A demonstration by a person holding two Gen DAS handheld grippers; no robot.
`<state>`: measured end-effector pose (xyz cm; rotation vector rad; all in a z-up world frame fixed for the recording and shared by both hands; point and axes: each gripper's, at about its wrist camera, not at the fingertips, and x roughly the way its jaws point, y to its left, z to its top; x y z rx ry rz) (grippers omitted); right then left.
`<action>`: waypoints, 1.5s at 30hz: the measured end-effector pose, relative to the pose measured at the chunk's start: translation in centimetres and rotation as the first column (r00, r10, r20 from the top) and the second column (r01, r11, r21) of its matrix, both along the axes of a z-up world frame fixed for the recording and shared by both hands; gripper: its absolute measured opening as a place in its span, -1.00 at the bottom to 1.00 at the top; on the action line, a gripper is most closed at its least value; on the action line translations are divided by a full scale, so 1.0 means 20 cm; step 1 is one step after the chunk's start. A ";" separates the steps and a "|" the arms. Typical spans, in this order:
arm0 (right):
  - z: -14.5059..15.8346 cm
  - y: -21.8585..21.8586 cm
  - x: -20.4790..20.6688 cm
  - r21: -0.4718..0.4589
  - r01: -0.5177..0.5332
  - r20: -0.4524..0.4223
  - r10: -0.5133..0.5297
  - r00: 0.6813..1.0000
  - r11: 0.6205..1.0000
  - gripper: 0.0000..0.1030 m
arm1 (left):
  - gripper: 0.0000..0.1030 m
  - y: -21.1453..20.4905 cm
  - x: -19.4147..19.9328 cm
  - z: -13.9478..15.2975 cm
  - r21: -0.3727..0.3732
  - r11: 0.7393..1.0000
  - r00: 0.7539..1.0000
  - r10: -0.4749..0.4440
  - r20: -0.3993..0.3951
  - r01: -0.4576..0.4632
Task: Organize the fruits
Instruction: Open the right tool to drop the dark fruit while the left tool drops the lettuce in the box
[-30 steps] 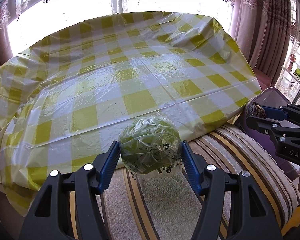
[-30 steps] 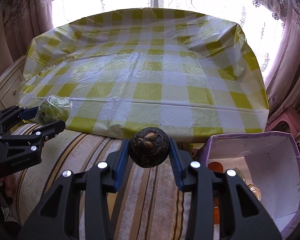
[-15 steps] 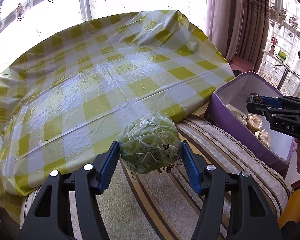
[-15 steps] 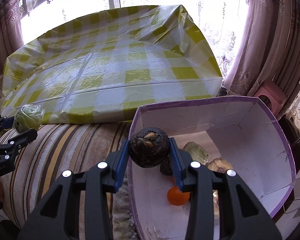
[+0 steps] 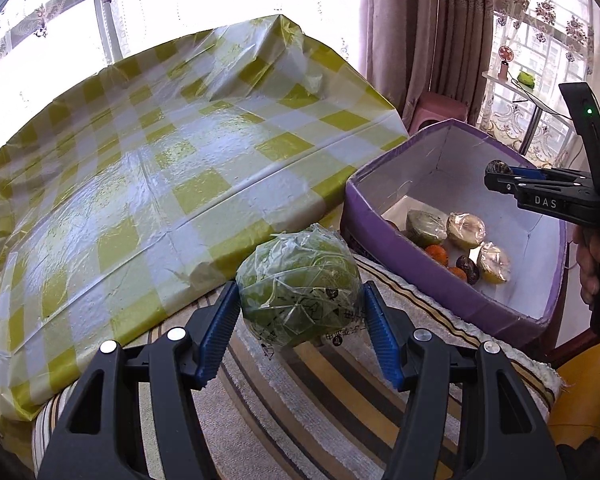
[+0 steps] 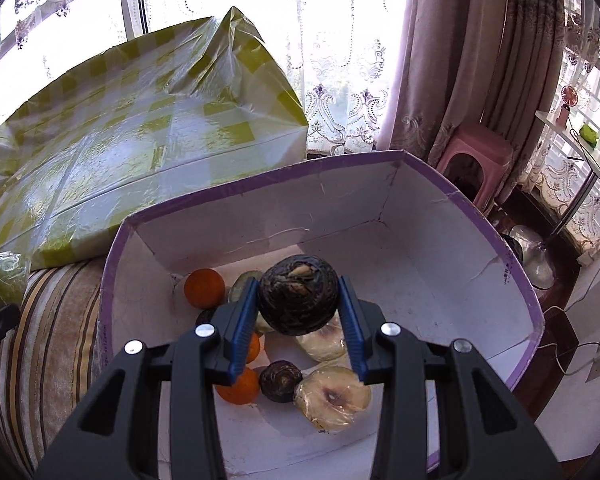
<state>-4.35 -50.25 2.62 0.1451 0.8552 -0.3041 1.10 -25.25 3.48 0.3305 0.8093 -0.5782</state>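
Checked yellow tabletop (image 5: 148,184) behind purple box (image 6: 516,276). Right hand-held gripper (image 6: 299,312) grips dark fruit (image 6: 298,294) above box; left hand-held gripper (image 5: 300,316) grips wrapped green fruit (image 5: 298,286) beside box.

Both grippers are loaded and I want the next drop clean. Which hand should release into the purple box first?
Right. The right gripper holds the dark fruit directly above the purple box. The left gripper holds the wrapped green fruit over the striped cushion, short of the box.
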 end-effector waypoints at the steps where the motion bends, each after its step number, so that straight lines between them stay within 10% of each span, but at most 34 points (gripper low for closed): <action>1: 0.00 -0.02 -0.01 -0.005 0.013 0.000 -0.013 1.000 1.000 -0.23 | 0.16 -0.02 0.00 0.00 0.000 1.000 1.000 -0.012 -0.001 0.012; 45: -0.26 -0.27 0.25 -0.103 0.122 -0.252 -0.145 0.957 0.987 -0.22 | 0.16 -1.07 0.43 -0.34 0.056 0.951 0.927 -0.284 -0.244 0.305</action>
